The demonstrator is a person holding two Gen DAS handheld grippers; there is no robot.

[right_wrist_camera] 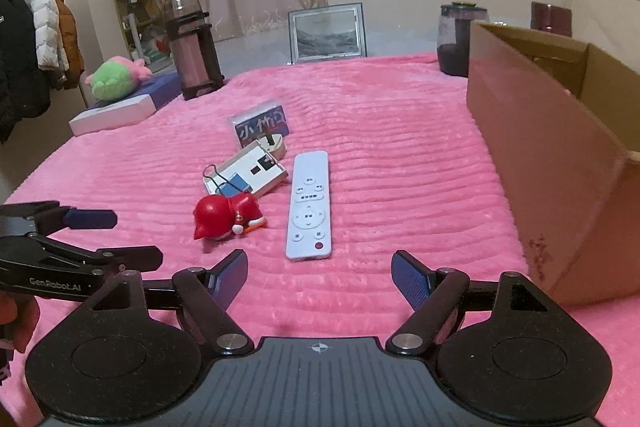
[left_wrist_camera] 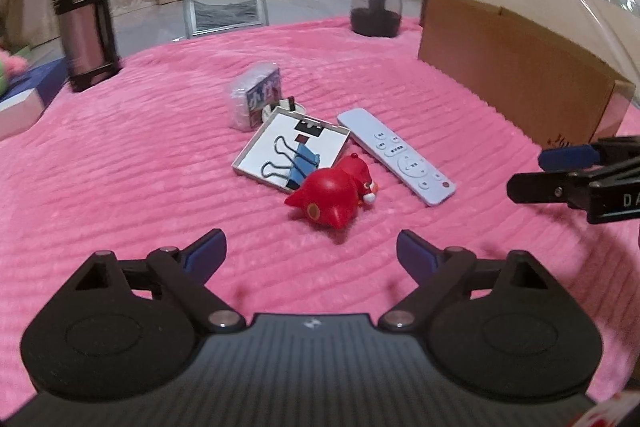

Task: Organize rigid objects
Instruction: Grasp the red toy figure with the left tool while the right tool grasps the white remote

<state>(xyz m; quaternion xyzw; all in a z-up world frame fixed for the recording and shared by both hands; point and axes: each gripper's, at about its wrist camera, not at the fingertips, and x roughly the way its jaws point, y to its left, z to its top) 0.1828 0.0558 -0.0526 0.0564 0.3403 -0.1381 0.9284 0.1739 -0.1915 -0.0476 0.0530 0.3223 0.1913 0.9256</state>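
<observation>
Blanket (right_wrist_camera: 380, 131) of pink plush covers the whole surface, and the things to organize lie in a loose cluster near its middle. Far left stands a tall thermos (right_wrist_camera: 194, 47) in a black cage, with a picture frame (right_wrist_camera: 326, 33) to its right at the far edge. Nearer, the left gripper (left_wrist_camera: 310, 255) hangs just above the blanket with its jaws wide and nothing between them; the red cat figurine (left_wrist_camera: 332, 193) lies on its side just beyond its fingertips. Behind the figurine sits a shallow white tray (left_wrist_camera: 262, 143) with a blue binder clip (left_wrist_camera: 298, 163) lying in it, the figurine touching the tray's near corner. Beyond the tray stands a small wrapped box (left_wrist_camera: 254, 101) with blue print. Right of the tray lies a white remote (right_wrist_camera: 308, 207), buttons up, apart from the figurine. The right gripper (right_wrist_camera: 318, 277) hovers near the remote's near end, jaws moderately wide and empty. Far right stands an open cardboard box (right_wrist_camera: 560, 147), with a dark jar (right_wrist_camera: 460, 39) past its far corner.
</observation>
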